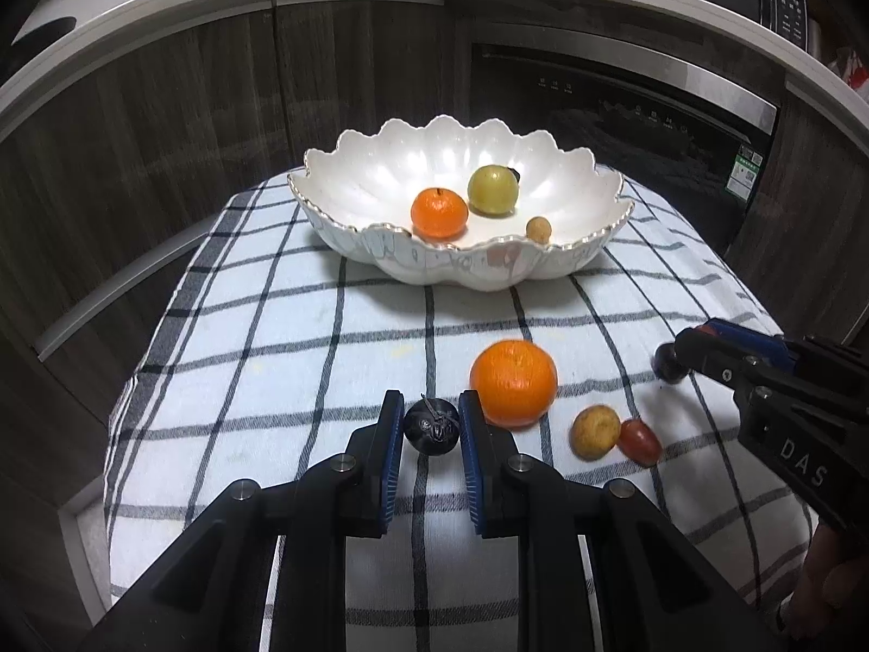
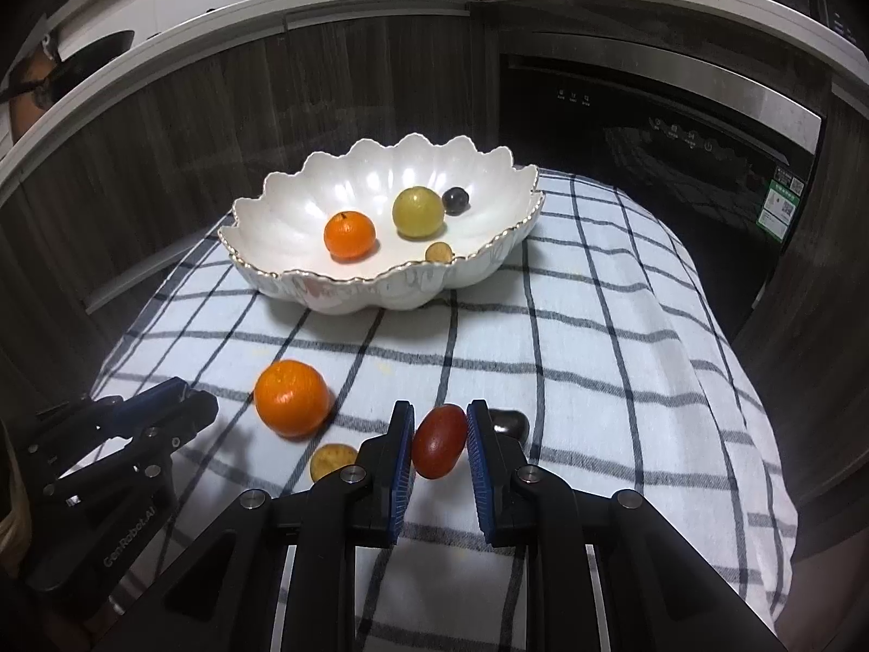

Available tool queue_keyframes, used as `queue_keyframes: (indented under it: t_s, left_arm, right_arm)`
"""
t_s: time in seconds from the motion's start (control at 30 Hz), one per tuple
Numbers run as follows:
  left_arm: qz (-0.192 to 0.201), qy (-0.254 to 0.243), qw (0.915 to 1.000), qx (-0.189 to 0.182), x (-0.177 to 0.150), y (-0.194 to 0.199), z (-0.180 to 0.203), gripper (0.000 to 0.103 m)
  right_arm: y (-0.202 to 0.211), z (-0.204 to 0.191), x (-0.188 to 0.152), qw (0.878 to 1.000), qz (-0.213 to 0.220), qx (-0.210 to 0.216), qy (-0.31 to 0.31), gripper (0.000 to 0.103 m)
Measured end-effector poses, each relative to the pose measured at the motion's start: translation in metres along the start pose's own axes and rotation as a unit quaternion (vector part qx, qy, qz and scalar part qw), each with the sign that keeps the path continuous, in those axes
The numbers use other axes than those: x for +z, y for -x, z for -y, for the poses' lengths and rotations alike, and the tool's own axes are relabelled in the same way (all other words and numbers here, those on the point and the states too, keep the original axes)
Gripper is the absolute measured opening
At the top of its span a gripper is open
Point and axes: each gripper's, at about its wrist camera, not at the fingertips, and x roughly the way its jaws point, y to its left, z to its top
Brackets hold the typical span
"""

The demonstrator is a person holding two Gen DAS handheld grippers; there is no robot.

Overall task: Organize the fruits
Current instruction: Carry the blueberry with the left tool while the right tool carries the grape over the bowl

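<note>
Ahead of both pairs of jaws, well beyond the fingertips, a scalloped white bowl (image 1: 434, 266) sits on the checked cloth (image 1: 271, 353). It holds a small orange (image 1: 439, 212), a yellow-green fruit (image 1: 492, 189), a little tan fruit (image 1: 539, 229) by the near rim and a dark one (image 2: 455, 200) at the back. Nothing stands between the jaws and the bowl's near rim.

The left gripper (image 1: 432, 402) is clenched on a dark round fruit (image 1: 432, 429), both blue pads pressing its sides (a bit of stem shows on its face). Just off its right finger lies a large orange (image 1: 513, 383), close to the finger, though I cannot tell whether it touches. Farther right are a tan potato-like fruit (image 1: 594, 431) and a small red fruit on the cloth (image 1: 641, 440), the two touching.

The right gripper (image 2: 439, 413) grasps a red oval fruit (image 2: 439, 445) that fills the gap between its pads. A dark glossy fruit (image 2: 510, 424) lies just outside its right finger, partly hidden by it. The tan fruit peeks out beside its left finger and the large orange sits ahead of that, to the left.

Both grippers tilt down toward the cloth with their fingers side by side. In the left wrist view the right one reaches in from the right edge, its tip angled inward; the right wrist view shows the left one coming in likewise from the left
</note>
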Motion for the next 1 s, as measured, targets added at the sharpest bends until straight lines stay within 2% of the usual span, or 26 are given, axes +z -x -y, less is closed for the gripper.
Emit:
queue_keyframes:
  t_s: [0.33, 0.83, 1.0]
  left_arm:
    - [0.005, 0.002, 1.0000, -0.001, 0.022, 0.000, 0.002, 0.021]
    - [0.031, 0.004, 0.9994, 0.016, 0.065, -0.004, -0.011, 0.021]
    - [0.033, -0.001, 0.9994, 0.010, 0.081, -0.010, -0.014, 0.021]
  right_arm:
    - [0.001, -0.002, 0.017, 1.000, 0.013, 0.004, 0.002, 0.022]
    - [-0.006, -0.007, 0.061, 0.999, 0.041, 0.009, 0.000, 0.022]
    - [-0.009, -0.009, 0.074, 0.999, 0.051, 0.011, 0.000, 0.022]
